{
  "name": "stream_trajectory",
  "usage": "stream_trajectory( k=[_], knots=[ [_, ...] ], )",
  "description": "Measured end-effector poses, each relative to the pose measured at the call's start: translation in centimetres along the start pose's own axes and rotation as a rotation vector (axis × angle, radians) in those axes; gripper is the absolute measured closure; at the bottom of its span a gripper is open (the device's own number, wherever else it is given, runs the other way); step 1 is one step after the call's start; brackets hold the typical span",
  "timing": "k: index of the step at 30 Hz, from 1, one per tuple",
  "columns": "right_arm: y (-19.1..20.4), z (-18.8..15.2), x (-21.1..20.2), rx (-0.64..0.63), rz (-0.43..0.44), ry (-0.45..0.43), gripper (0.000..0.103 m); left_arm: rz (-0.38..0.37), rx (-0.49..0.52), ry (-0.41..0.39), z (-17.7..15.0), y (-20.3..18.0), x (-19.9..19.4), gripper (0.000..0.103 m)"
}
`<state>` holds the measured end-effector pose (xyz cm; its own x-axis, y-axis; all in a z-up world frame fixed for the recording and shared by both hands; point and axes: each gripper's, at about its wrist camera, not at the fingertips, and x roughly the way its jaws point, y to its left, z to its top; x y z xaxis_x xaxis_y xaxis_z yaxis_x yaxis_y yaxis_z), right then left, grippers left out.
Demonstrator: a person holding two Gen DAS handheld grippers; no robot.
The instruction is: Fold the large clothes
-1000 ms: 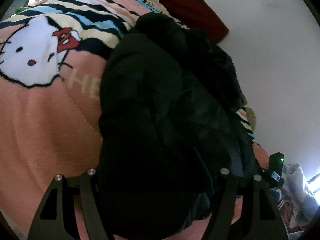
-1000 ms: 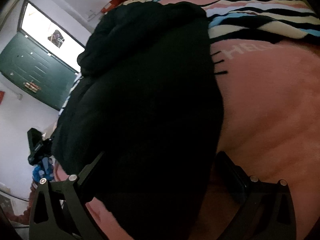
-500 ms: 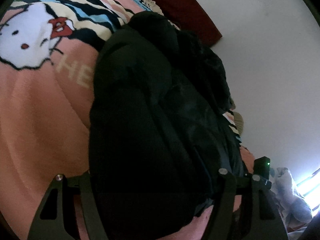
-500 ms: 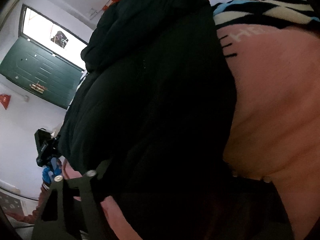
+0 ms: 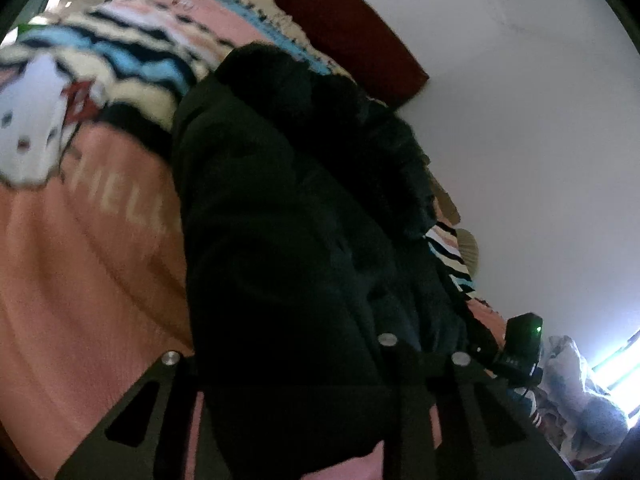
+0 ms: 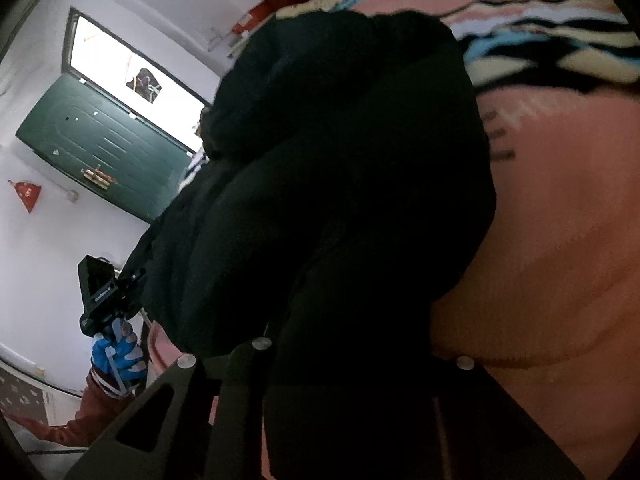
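Observation:
A large black padded coat (image 5: 288,240) lies lengthwise on a pink Hello Kitty blanket (image 5: 80,272). In the left wrist view my left gripper (image 5: 288,392) has its fingers on either side of the coat's near hem, narrowed and shut on the fabric. In the right wrist view the coat (image 6: 340,200) fills the middle, and my right gripper (image 6: 348,384) is shut on the near hem, which drapes over and hides its fingertips. The left gripper's body (image 6: 100,292) shows at the left, held by a blue-gloved hand (image 6: 116,356).
A dark red pillow (image 5: 352,28) lies at the head of the bed against a white wall (image 5: 520,140). A green door (image 6: 100,144) under a bright window stands at the left in the right wrist view. The right gripper's body (image 5: 520,344) shows beyond the coat.
Both grippers have closed in on the coat's near hem. The hem has lifted and now drapes over the fingers. Both views have tilted and moved closer to the coat.

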<state>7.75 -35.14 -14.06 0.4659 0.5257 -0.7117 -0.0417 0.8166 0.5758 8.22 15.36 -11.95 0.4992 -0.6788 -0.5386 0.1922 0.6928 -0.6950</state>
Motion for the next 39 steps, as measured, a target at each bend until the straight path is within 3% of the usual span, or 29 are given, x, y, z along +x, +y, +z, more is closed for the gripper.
stream_trajectory(
  k=[7, 16, 19, 25, 32, 39],
  knots=[
    [2.2, 3.6, -3.7, -0.06, 0.016, -0.137, 0.085, -0.047, 0.087, -0.071, 4.8, -3.8, -2.3, 0.081],
    [2.5, 10.1, -7.0, -0.022, 0.103, -0.262, 0.085, -0.09, 0.052, -0.112, 12.2, -5.7, -2.5, 0.081],
    [2.1, 12.7, -6.9, 0.002, 0.115, -0.278, 0.085, -0.052, 0.054, -0.112, 15.5, -6.5, -1.3, 0.08],
    [2.2, 19.8, -4.3, 0.035, 0.032, -0.328, 0.081, 0.026, 0.03, -0.111, 22.7, -6.9, 3.0, 0.08],
    [0.4, 27.4, -0.1, 0.101, -0.015, -0.348, 0.076, 0.114, -0.016, -0.09, 30.1, -5.6, 10.9, 0.076],
    [-4.0, 34.0, 6.1, 0.241, -0.034, -0.335, 0.063, 0.16, -0.103, -0.045, 36.0, -1.7, 20.5, 0.063]
  ],
)
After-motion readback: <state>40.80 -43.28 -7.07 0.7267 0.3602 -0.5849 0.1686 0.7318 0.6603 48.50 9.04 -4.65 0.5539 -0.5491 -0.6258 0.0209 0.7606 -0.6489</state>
